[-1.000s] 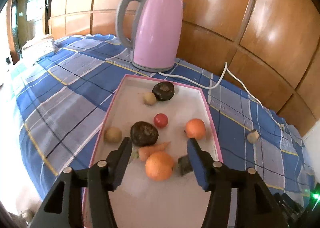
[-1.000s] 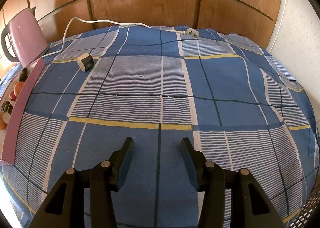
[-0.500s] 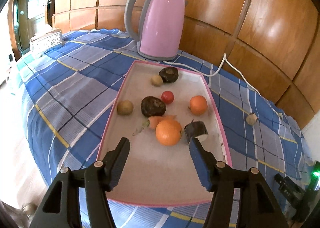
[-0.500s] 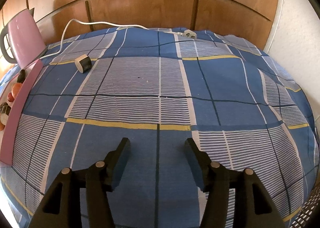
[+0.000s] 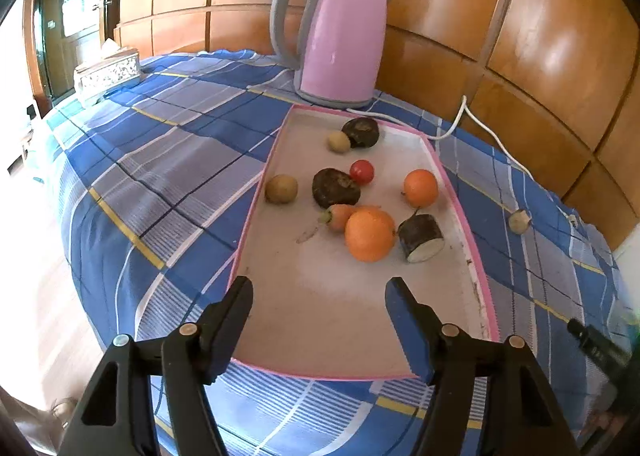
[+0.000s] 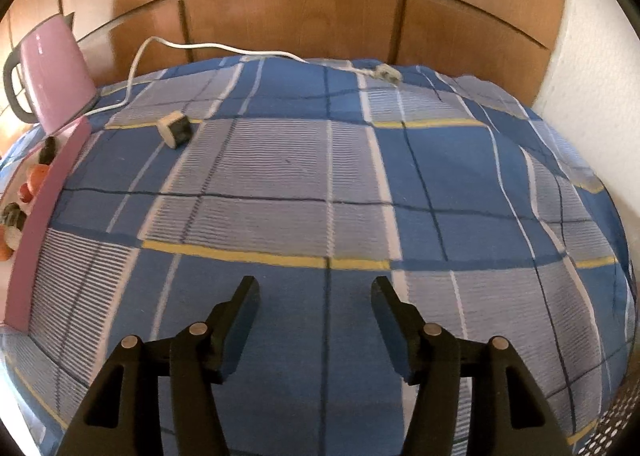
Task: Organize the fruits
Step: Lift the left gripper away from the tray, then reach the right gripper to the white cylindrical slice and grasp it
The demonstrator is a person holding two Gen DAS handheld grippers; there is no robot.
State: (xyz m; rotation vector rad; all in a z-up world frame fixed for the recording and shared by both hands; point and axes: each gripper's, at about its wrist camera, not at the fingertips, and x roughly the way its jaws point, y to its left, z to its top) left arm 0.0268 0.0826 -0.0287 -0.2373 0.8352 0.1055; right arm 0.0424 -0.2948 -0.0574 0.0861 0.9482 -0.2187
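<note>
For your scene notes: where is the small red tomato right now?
In the left wrist view, the tomato lies in the pink tray, touching the dark round fruit, left of the smaller orange.

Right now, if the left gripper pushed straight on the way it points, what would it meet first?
Probably the bare floor of the pink tray. The left gripper is open and empty; the large orange lies further along that line, though depth is unclear.

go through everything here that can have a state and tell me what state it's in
left tongs: open, empty, opening further.
right tongs: open, empty above the cloth.
kettle: upright, lid shut.
plug: unplugged, on the cloth.
cut dark piece: lying in the tray.
</note>
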